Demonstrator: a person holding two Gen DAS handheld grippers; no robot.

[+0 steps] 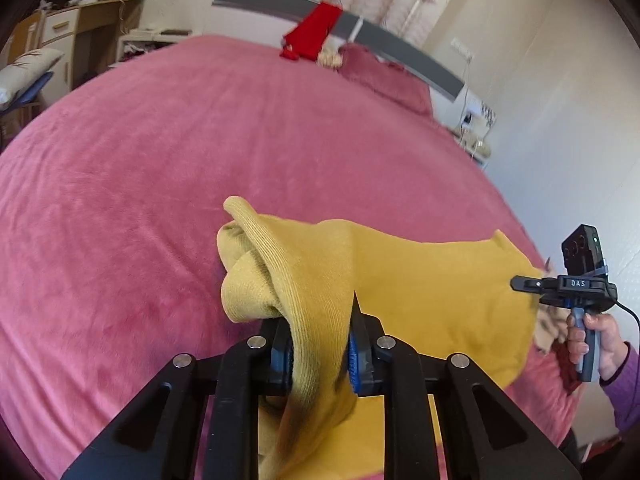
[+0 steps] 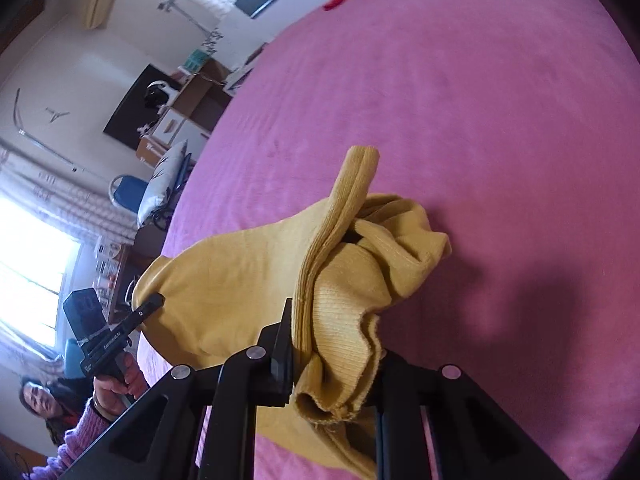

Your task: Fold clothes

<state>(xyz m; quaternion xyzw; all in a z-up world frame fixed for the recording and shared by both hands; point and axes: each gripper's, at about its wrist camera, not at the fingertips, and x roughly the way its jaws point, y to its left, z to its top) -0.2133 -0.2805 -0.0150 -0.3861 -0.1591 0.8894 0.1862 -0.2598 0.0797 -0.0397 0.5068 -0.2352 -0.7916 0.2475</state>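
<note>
Left gripper [image 1: 320, 360] and right gripper [image 2: 332, 364] clamp yellow sweater [image 1: 420, 280].

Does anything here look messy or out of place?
Only the yellow garment: it hangs bunched between the two grippers, its ribbed edges twisted rather than flat. Far across the pink bed, a red cloth drapes crookedly over the grey headboard.

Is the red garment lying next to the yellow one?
No, the red garment sits far off at the headboard end of the bed, while the yellow garment is held near the camera.
</note>
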